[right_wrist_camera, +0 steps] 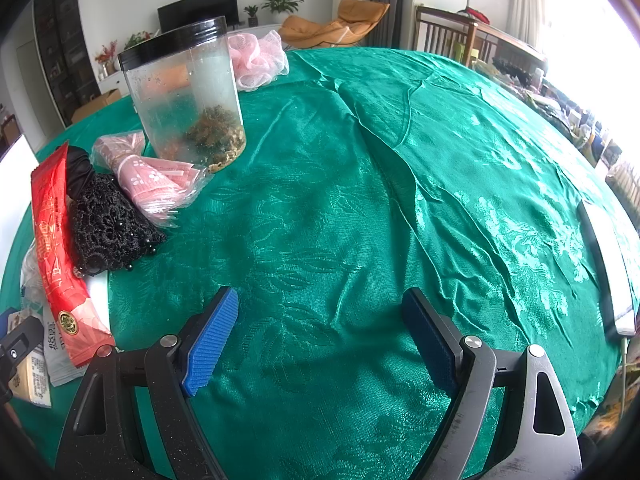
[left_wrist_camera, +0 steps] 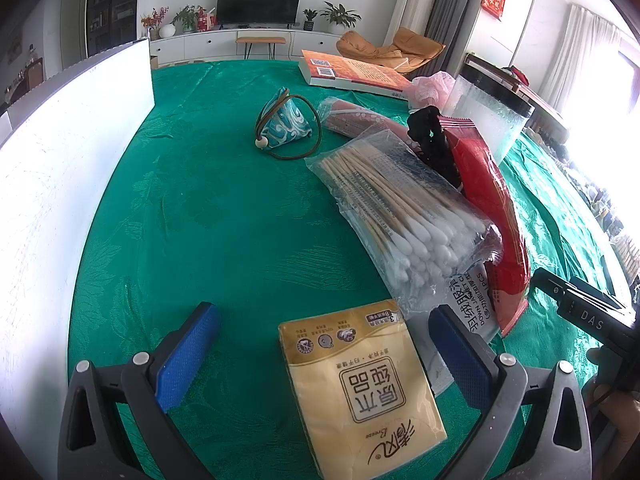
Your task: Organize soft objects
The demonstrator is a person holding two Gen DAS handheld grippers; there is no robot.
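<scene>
My left gripper (left_wrist_camera: 324,320) is open, its blue pads either side of a tan tissue pack (left_wrist_camera: 360,384) lying on the green cloth. Beyond it lie a clear bag of cotton swabs (left_wrist_camera: 404,204), a red packet (left_wrist_camera: 488,204), a black lace piece (left_wrist_camera: 434,136), a pink wrapped pack (left_wrist_camera: 352,120) and a teal patterned pouch (left_wrist_camera: 286,122) with a cord. My right gripper (right_wrist_camera: 320,316) is open over bare cloth, holding nothing. To its left lie the red packet (right_wrist_camera: 60,256), the black lace piece (right_wrist_camera: 108,228), the pink pack (right_wrist_camera: 152,180) and, farther back, a pink mesh puff (right_wrist_camera: 258,60).
A clear jar (right_wrist_camera: 188,92) with a black lid and dried contents stands behind the pink pack. A book (left_wrist_camera: 352,72) lies at the far table edge. A white board (left_wrist_camera: 60,152) stands along the left. A white bag (left_wrist_camera: 472,300) lies under the swabs. The green tablecloth (right_wrist_camera: 440,160) is wrinkled.
</scene>
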